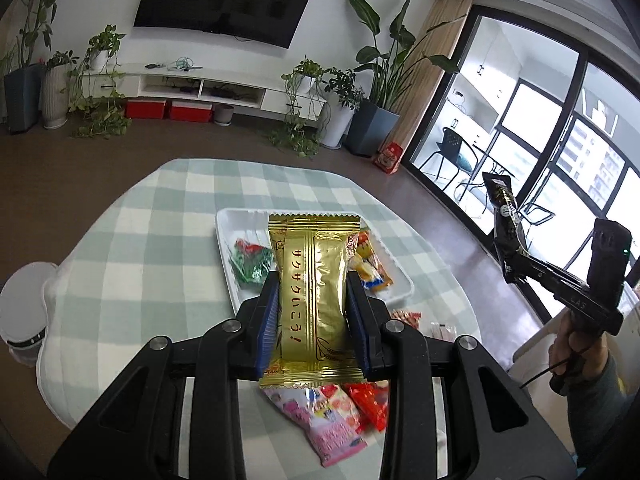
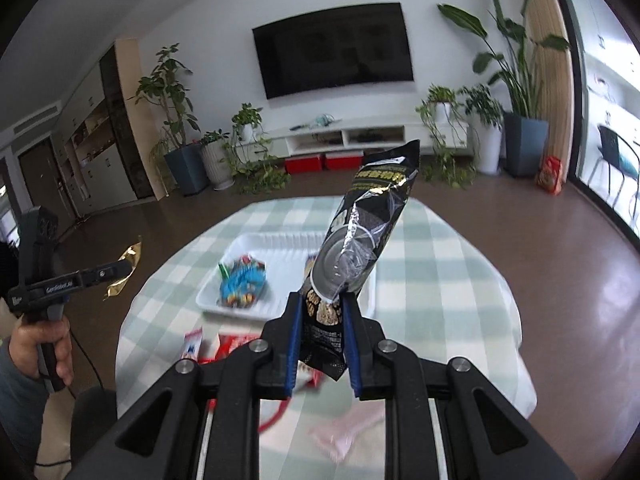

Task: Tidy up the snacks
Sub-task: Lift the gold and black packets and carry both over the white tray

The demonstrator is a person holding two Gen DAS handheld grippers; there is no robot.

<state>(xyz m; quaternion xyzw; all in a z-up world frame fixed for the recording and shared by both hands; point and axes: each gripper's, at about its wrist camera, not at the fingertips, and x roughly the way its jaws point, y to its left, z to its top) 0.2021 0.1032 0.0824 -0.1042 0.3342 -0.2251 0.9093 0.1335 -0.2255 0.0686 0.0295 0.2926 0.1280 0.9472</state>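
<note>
My left gripper is shut on a gold snack packet with dark Japanese lettering, held lengthwise above the table. My right gripper is shut on a long black snack packet, which stands up and leans right. Ahead of both lies a white tray on the checked tablecloth, holding a green packet and an orange-yellow packet. In the left wrist view the right gripper and its black packet show at the right; in the right wrist view the left gripper shows at the left with the gold packet.
Loose packets lie on the tablecloth near me: a pink one, red ones. A white bin stands left of the table. Beyond are brown floor, potted plants, a TV unit and glass doors at the right.
</note>
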